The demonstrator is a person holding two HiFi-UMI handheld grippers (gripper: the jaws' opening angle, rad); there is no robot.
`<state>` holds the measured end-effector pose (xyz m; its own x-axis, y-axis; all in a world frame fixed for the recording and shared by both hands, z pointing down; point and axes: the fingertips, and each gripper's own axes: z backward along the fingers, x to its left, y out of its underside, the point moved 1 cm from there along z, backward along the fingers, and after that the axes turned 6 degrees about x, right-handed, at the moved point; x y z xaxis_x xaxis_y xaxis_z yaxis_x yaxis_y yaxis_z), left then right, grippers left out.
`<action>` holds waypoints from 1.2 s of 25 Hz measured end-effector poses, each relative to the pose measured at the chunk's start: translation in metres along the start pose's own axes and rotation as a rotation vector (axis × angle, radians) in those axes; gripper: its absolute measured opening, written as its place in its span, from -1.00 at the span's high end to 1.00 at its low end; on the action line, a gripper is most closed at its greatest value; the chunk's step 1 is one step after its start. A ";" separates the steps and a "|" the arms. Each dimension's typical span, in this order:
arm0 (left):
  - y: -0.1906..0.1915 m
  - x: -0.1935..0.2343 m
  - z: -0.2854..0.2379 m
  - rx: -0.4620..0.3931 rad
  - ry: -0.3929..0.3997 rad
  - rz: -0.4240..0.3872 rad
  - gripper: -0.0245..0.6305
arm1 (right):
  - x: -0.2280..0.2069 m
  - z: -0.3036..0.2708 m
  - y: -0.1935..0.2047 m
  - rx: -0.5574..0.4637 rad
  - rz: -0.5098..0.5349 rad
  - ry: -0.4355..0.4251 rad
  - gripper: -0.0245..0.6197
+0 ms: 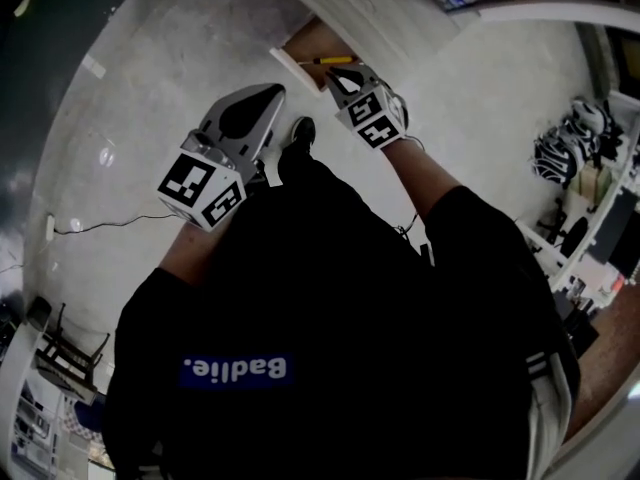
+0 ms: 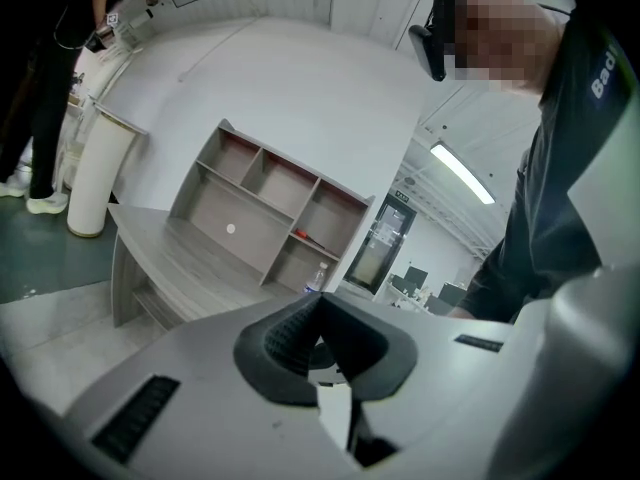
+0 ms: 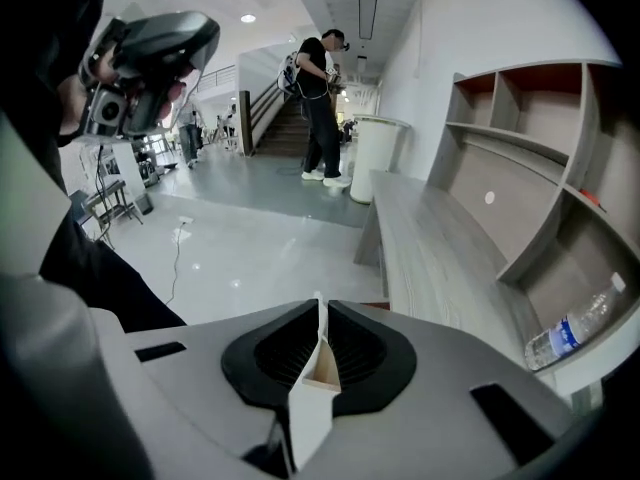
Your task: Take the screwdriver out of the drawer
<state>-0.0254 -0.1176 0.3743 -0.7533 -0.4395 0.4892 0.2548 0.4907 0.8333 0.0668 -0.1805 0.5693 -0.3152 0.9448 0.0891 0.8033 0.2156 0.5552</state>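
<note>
An open drawer [image 1: 303, 44] sticks out from under the desk at the top of the head view. A yellow-handled screwdriver [image 1: 334, 60] lies in it, by its front. My right gripper [image 1: 338, 76] reaches the drawer just beside the screwdriver. In the right gripper view the right gripper [image 3: 320, 313] is shut on a thin white panel edge [image 3: 318, 368] with a wood-coloured inner face, apparently the drawer's edge. My left gripper [image 1: 262, 103] hangs above the floor, left of the drawer. Its dark pads [image 2: 290, 333] meet at the tip and hold nothing.
A grey wooden desk [image 3: 440, 258] carries a shelf unit [image 2: 262, 213] holding a water bottle [image 3: 575, 330]. A white cylindrical bin [image 3: 378, 158] stands at the desk's far end, with people beyond it. A cable [image 1: 100, 225] lies on the pale floor to the left.
</note>
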 end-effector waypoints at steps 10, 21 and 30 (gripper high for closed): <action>0.018 0.029 0.013 -0.022 -0.045 0.052 0.92 | 0.000 -0.059 0.023 0.158 0.086 0.022 0.62; 0.040 0.056 0.028 -0.014 -0.079 0.078 0.92 | -0.004 -0.111 0.063 0.339 0.197 0.083 0.61; 0.064 0.078 0.034 0.025 -0.104 0.084 0.92 | -0.012 -0.150 0.087 0.436 0.266 0.104 0.55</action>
<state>-0.0885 -0.0948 0.4574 -0.7891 -0.3161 0.5267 0.3058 0.5415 0.7831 0.0642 -0.2101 0.7406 -0.1023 0.9561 0.2747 0.9913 0.0749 0.1085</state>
